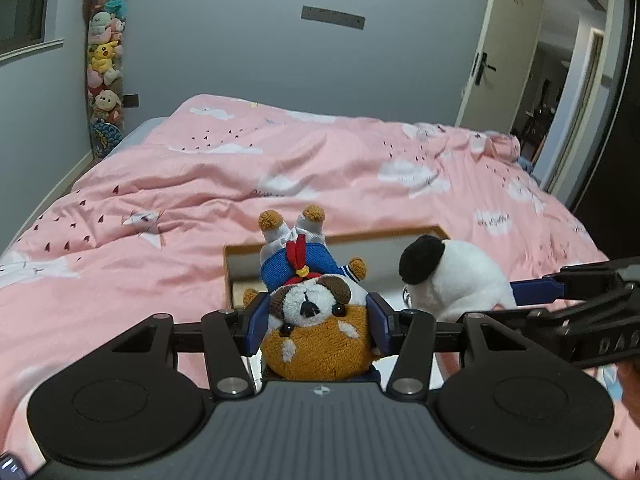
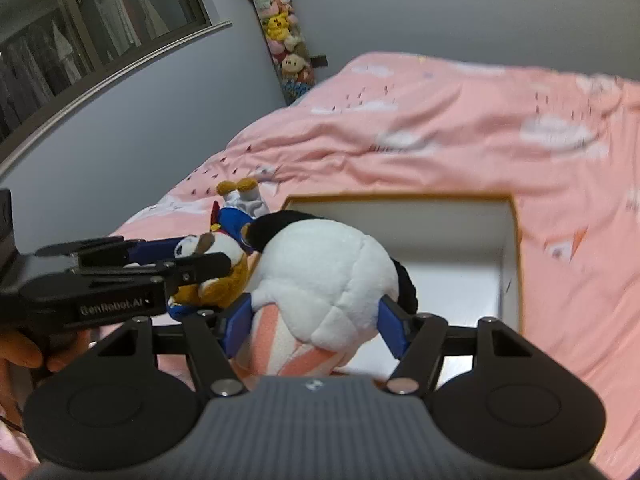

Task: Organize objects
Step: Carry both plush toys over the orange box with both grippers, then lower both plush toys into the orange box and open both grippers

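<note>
The left gripper (image 1: 318, 320) is clamping the brown dog plush (image 1: 316, 312) by its head, blue pads pressing both cheeks, so the toy is hanging upside down with its feet pointing toward twelve o'clock. Gripping the firm, round head is probably giving a surer hold than the thin limbs would. The plush is hovering at the near left corner of the white box (image 1: 240, 264), which is sitting on the pink duvet (image 1: 200, 184), likely so it can be dropped straight in.

At about three o'clock from the dog, the right gripper (image 2: 316, 320) is squeezing the black-and-white plush (image 2: 324, 276) around its fat white body, fingers fairly wide because the toy is bulky. It is hanging above the box's near edge, touching the dog plush. Both toys appear poised for release; the box interior looks bare from here.
</note>
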`<state>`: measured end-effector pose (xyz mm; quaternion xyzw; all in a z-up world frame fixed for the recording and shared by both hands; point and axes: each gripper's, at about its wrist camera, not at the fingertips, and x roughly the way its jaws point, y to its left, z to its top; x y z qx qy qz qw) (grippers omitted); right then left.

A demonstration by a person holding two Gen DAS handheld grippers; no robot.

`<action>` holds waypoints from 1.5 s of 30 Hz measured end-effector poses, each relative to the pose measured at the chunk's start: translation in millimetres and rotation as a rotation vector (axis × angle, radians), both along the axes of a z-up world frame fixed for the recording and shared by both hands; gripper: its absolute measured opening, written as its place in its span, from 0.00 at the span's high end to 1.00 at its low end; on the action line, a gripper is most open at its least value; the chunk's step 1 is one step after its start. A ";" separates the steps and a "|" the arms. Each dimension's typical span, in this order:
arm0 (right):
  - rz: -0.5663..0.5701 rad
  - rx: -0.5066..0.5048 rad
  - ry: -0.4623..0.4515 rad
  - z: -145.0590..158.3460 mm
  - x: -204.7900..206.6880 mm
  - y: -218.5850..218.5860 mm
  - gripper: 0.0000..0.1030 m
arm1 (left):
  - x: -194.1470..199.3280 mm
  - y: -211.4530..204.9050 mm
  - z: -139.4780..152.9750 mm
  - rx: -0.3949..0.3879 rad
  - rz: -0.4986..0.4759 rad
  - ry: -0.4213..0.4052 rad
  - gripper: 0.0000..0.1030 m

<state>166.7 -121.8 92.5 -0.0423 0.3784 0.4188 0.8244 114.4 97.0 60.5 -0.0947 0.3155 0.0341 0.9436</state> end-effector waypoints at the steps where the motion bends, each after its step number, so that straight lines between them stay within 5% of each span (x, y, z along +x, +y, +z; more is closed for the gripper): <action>1: 0.002 -0.011 -0.025 -0.5 4.3 3.3 0.35 | 6.1 2.3 -2.6 -0.009 0.002 -0.002 0.43; 7: 0.035 -0.111 -0.116 -25.1 28.1 27.1 0.35 | 39.2 4.8 -38.0 -0.074 -0.017 0.065 0.43; 15: 0.028 -0.223 -0.024 -81.3 60.9 44.2 0.35 | 66.2 1.2 -94.7 -0.119 -0.042 0.232 0.43; 24: 0.046 -0.298 0.095 -118.0 78.6 51.3 0.34 | 77.9 -4.0 -123.8 -0.096 -0.048 0.336 0.43; 37: 0.038 -0.375 0.136 -139.0 90.1 53.7 0.33 | 79.4 -7.5 -133.3 -0.062 -0.104 0.345 0.35; 45: 0.036 -0.384 0.129 -138.6 95.7 57.3 0.32 | 73.3 4.5 -124.7 -0.169 -0.107 0.310 0.30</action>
